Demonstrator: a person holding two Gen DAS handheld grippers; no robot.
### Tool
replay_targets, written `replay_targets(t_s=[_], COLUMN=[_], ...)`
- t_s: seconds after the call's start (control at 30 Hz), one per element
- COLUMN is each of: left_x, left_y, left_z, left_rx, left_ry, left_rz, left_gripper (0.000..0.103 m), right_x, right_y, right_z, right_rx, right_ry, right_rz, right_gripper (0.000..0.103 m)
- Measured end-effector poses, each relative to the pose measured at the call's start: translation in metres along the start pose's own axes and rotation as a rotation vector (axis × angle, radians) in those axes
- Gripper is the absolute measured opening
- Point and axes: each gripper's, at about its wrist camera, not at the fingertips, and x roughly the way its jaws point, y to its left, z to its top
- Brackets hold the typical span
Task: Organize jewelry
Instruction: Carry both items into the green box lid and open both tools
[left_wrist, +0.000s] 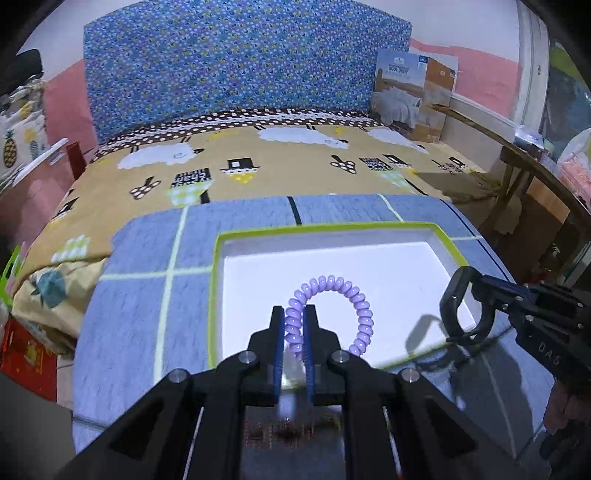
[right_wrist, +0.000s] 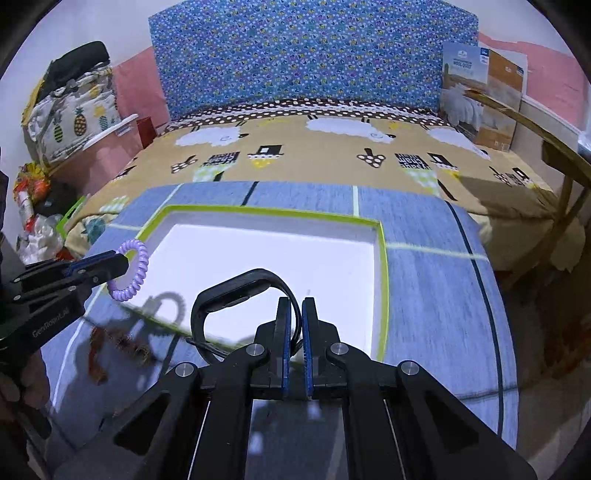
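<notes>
My left gripper (left_wrist: 294, 314) is shut on a purple spiral bracelet (left_wrist: 343, 291) and holds it above the near part of a white tray with a green rim (left_wrist: 439, 230). My right gripper (right_wrist: 294, 306) is shut on a black wristband (right_wrist: 229, 291) and holds it over the tray's (right_wrist: 382, 258) near edge. In the left wrist view the wristband (left_wrist: 456, 295) hangs at the tray's right side. In the right wrist view the bracelet (right_wrist: 133, 271) hangs at the tray's left edge in the left gripper (right_wrist: 123, 260).
The tray rests on a blue checked cloth (left_wrist: 147, 295). A blurred reddish-brown item (right_wrist: 122, 345) lies on the cloth near the tray's front left corner. Behind is a bed with a sheep-print sheet (left_wrist: 258, 166) and a boxed quilt (left_wrist: 413, 96). A wooden frame (left_wrist: 517, 155) stands right.
</notes>
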Motion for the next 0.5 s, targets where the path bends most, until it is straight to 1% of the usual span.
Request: replay_targets(t_s=[0.1, 0.2, 0.37, 0.5], left_x=[0.021, 0.044, 0.075, 0.086], left_y=[-0.001, 0.0, 0.002, 0.003], left_z=[0.011, 0.019, 0.025, 0.025], left_rx=[0.004, 0.011, 0.001, -0.013], left_ry=[0.023, 0.055, 0.108, 0.132], left_rz=[0.0, 0.016, 0.025, 0.038], left_gripper=[0.01, 0.01, 0.011, 0.011], right_x=[0.023, 0.051, 0.079, 0.094], right_y=[-0.008, -0.017, -0.02, -0.022], right_z=[0.012, 0.025, 0.033, 0.034], right_rx=[0.017, 0.031, 0.019, 0.014], right_ry=[0.017, 0.05, 0.087, 0.112], right_rz=[-0.001, -0.004, -0.022, -0.031], right_gripper=[0.005, 0.005, 0.006, 0.006])
